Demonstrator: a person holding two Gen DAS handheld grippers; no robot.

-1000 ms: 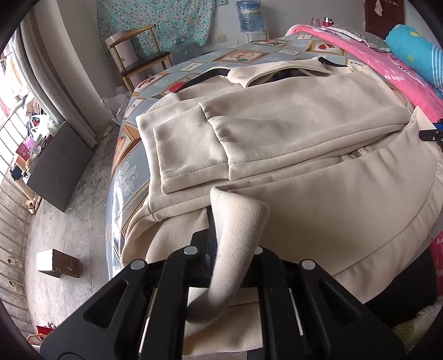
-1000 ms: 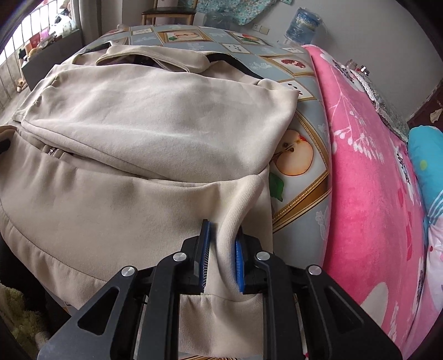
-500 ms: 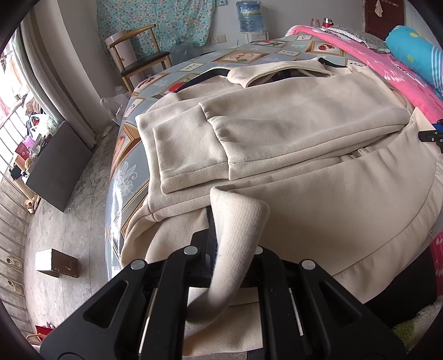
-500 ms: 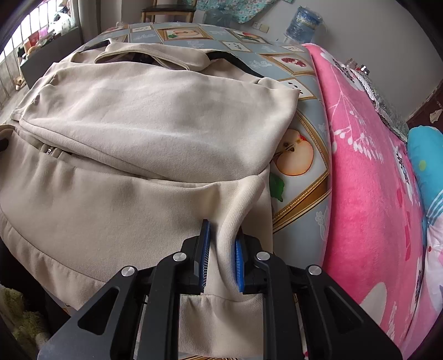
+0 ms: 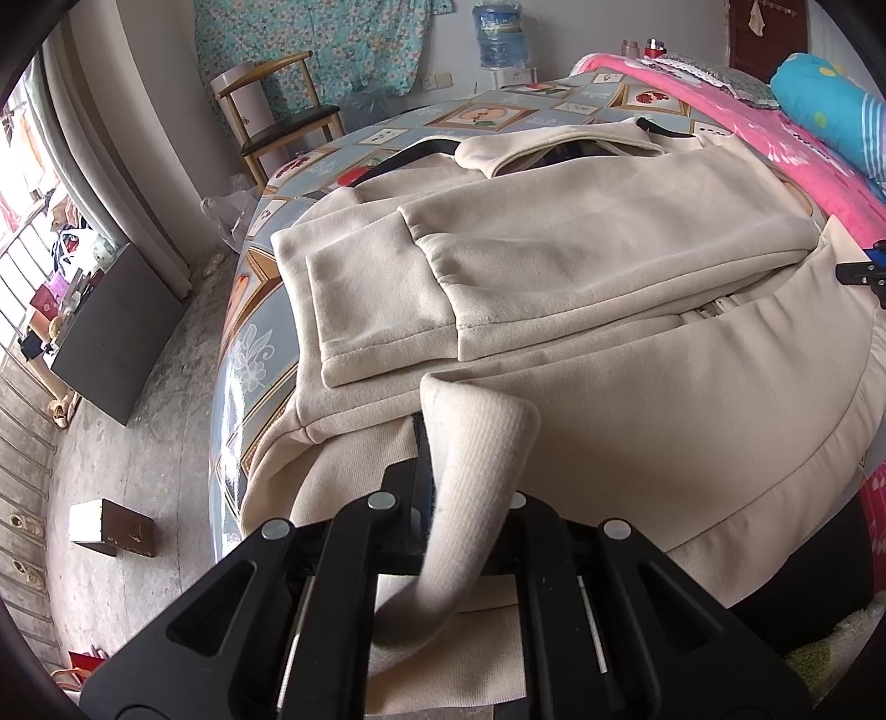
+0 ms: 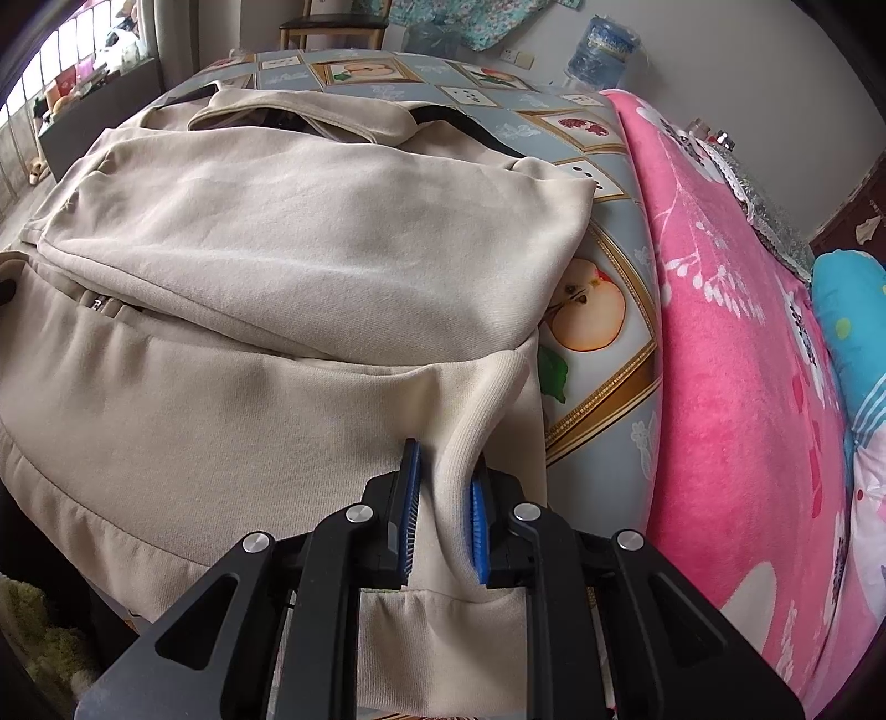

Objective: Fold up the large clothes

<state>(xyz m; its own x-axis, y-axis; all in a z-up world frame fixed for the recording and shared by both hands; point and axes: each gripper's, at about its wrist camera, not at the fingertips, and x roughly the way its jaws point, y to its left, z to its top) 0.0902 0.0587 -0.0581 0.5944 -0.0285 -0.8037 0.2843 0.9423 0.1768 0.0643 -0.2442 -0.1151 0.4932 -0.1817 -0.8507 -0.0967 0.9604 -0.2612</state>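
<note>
Both-handed, beige jacket [image 5: 581,288] hem

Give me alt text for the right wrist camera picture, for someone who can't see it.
The right gripper is shut on a ribbed hem corner of a beige jacket, which lies spread on a bed with its sleeves folded across its front. The bedsheet shows framed fruit pictures, a pink blanket lies to the right, and a water bottle stands by the far wall.

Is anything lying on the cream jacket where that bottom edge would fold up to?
Nothing visible. Both grippers, left and right, pinch the hem of the cream fleece jacket; only its own folded sleeves lie ahead.
</note>
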